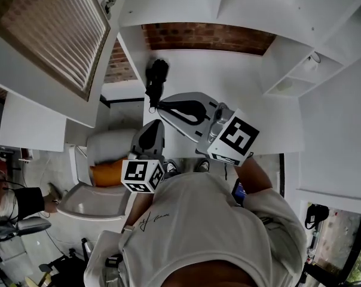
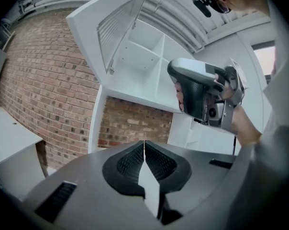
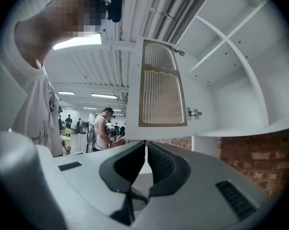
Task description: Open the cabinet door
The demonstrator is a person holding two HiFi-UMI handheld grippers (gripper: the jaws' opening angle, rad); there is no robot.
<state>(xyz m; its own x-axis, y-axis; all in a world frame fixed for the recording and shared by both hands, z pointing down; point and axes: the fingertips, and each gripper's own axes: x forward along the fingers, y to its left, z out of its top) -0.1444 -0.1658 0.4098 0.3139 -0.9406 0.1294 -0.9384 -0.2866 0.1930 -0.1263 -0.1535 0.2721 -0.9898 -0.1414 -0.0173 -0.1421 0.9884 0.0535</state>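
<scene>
The door [image 1: 49, 28], upper left of the head view, stands swung wide off the cabinet [image 1: 186, 5], shelves bared; my left hand-held gripper [image 2: 144, 150] and right hand-held gripper [image 3: 145, 152] are both closed, empty and clear of it, so the opening looks done.

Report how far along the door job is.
Done: the door stands swung wide, with the shelves exposed. In hand: nothing. The left gripper and right gripper are both shut, empty and away from the door. Left: apparently nothing.
</scene>
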